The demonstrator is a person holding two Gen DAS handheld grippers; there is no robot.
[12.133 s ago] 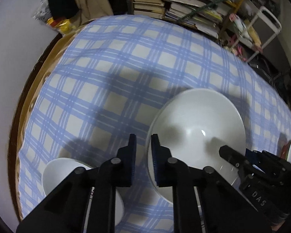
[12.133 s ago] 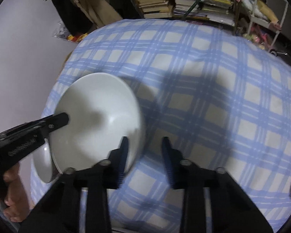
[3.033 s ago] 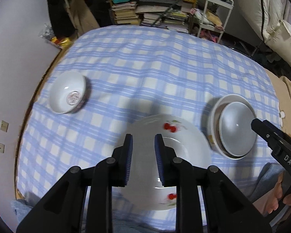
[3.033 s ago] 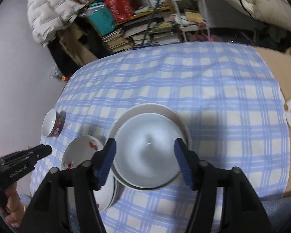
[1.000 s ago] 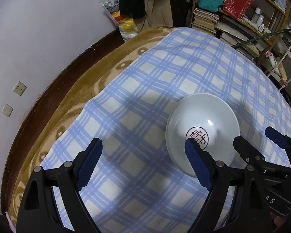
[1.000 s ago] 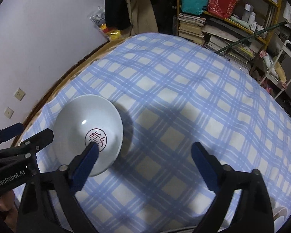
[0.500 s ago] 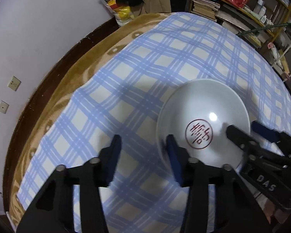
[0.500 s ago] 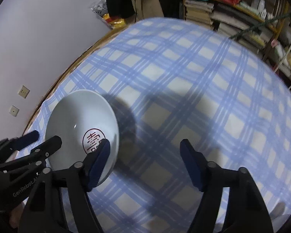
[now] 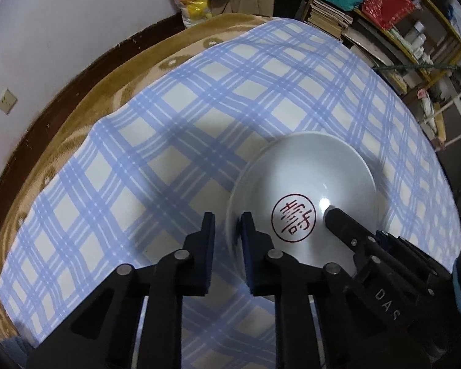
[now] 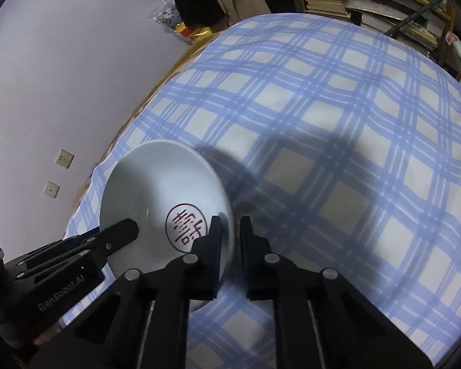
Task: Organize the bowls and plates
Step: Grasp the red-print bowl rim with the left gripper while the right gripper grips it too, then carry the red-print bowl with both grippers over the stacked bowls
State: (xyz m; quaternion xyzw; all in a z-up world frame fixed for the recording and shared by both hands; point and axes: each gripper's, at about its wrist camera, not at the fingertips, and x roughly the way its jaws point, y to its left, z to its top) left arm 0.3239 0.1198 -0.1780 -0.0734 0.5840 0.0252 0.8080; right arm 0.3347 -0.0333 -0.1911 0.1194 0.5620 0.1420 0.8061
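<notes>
Fingers [image 9: 208, 227] of left gripper [image 9: 227, 226] closing on the near left rim of white bowl [image 9: 304, 181]; fingers [image 10: 246, 230] of right gripper [image 10: 230, 229] clamped on its opposite rim, both angled steeply down. Spread wide a second ago, now narrow. Bowl on blue checked table [image 9: 169, 117]; bookshelves [image 9: 393, 15] beyond.

White wall [image 10: 61, 61], cluttered bookshelves [image 9: 393, 21]

L tool [image 9: 227, 230] closing, R tool [image 10: 230, 233] clamped, both angled down
</notes>
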